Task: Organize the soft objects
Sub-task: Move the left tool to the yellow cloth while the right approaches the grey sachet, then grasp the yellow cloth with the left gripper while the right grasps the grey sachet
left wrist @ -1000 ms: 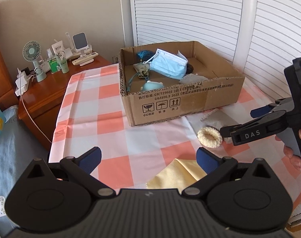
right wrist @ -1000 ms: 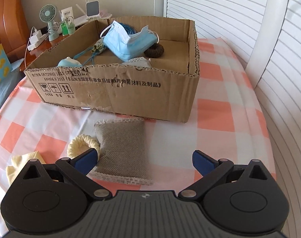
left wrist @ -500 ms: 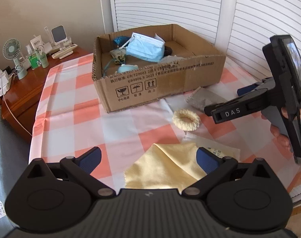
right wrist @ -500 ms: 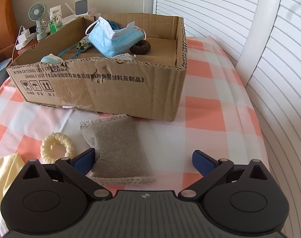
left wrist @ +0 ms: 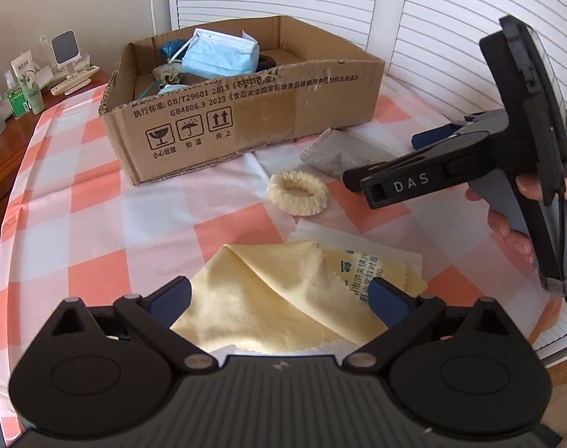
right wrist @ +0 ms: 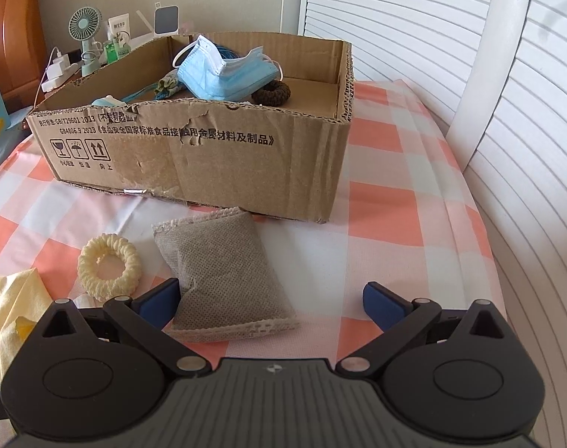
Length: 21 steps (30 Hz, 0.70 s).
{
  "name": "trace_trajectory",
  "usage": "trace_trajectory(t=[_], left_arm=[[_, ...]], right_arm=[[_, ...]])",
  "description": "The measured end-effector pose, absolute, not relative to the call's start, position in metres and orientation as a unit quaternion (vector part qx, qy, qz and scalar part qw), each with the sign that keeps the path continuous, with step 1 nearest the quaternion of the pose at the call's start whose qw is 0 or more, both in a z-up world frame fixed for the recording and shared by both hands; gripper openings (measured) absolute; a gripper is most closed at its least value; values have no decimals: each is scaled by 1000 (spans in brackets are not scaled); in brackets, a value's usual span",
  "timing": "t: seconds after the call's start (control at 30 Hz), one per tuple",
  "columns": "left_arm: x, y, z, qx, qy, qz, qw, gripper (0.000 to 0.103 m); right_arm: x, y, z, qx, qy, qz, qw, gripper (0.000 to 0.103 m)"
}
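Cardboard box (right wrist: 194, 156) already held a mask (right wrist: 224, 71); cloth (left wrist: 279, 298), ring (left wrist: 297, 193) and pouch (right wrist: 220, 265) waited outside, both tongs (left wrist: 279, 295) (right wrist: 270, 298) wide open, empty.

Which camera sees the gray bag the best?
The right wrist view. There the gray mesh pouch lies whole, close in front of the cardboard box, partly between the open right gripper fingers. In the left wrist view only part shows; the right gripper hides the rest.
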<state>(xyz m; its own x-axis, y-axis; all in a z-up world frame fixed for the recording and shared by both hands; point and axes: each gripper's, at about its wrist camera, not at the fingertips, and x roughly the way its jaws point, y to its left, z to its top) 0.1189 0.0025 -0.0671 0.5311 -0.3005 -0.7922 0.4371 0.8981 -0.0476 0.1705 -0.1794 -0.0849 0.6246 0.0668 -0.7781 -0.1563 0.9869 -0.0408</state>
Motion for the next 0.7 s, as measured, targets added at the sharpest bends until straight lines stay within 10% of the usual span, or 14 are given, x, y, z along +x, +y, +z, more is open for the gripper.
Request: trace_trajectory(t=[0.23,0.4,0.7], left_arm=[[120,10,-66,39,432,-218,874,36],[118,9,-63,51,425,-219,877,11],[123,36,-37,46,386,-166,906,5]], right_arm=[[168,-180,-86,-51,421,63,904,103],[167,-181,-86,-51,419,63,904,103],[166,-181,-86,-51,418,63,905,103]])
